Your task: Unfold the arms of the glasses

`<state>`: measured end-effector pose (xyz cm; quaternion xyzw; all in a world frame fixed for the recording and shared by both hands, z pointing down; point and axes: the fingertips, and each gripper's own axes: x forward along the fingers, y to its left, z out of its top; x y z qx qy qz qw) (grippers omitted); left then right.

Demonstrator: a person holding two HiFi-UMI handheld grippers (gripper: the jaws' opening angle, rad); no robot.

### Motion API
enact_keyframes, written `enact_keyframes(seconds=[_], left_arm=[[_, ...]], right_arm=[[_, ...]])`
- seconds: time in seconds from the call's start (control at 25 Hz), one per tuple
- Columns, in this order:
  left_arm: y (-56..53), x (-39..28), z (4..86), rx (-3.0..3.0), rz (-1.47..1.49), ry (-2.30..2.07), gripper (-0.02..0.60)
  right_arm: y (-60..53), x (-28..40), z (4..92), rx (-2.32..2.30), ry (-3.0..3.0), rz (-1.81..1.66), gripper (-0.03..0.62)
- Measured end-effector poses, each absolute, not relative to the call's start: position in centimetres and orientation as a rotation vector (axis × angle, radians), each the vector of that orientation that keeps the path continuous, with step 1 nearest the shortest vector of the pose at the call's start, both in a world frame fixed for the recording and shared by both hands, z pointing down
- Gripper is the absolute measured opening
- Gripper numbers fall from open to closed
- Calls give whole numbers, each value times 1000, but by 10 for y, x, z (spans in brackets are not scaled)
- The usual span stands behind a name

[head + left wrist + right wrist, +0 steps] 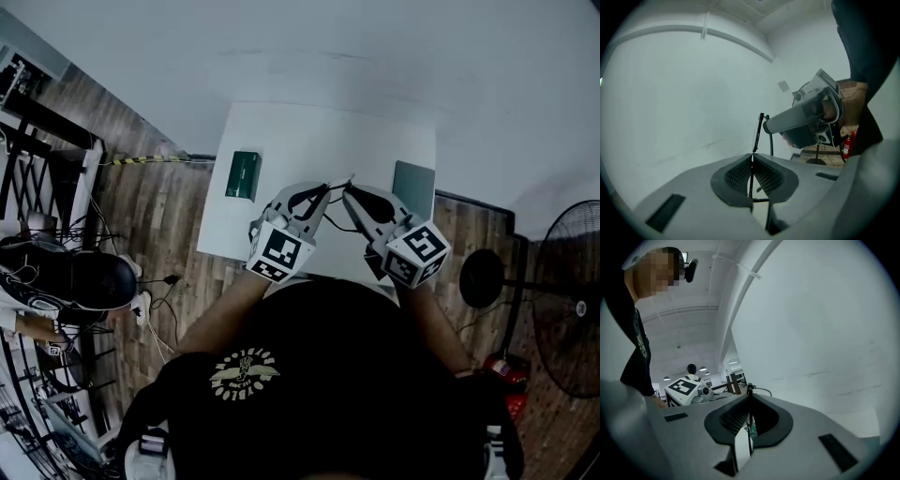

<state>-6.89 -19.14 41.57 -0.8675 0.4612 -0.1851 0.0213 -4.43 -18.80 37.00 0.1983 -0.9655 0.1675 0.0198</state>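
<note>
While both tools meet over the white rectangular counter (281,131), the thin black wire-framed glasses (757,136) hang in the air between them, above the counter's near half, not resting on it. The left gripper (751,159) is pinched nearly flat on one slim black bar of the frame, which rises to twelve o'clock from its jaws. The right gripper (749,401) is likewise clamped narrow on another thin black part. My judgement is that the unfolding is under way but not finished. Each side has its hold, yet no view shows an arm swung fully out, and how far either hinge stands open is too fine to tell. At ten o'clock from the glasses lies a small dark green box (244,175), closed. At two o'clock lies a flat grey rectangular case or pad (413,187). Nothing shows inside either.
</note>
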Motion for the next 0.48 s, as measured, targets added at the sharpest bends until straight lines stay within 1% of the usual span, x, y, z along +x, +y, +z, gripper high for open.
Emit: enact_keyframes(seconds=[0.24, 0.48], left_arm=[[-194, -69, 427, -2601, -758, 1383, 20], [-196, -74, 430, -2578, -848, 1361, 20]], right_arm=[[-191, -43, 383, 550, -2960, 512, 17], [-194, -45, 389, 490, -2950, 520, 17]])
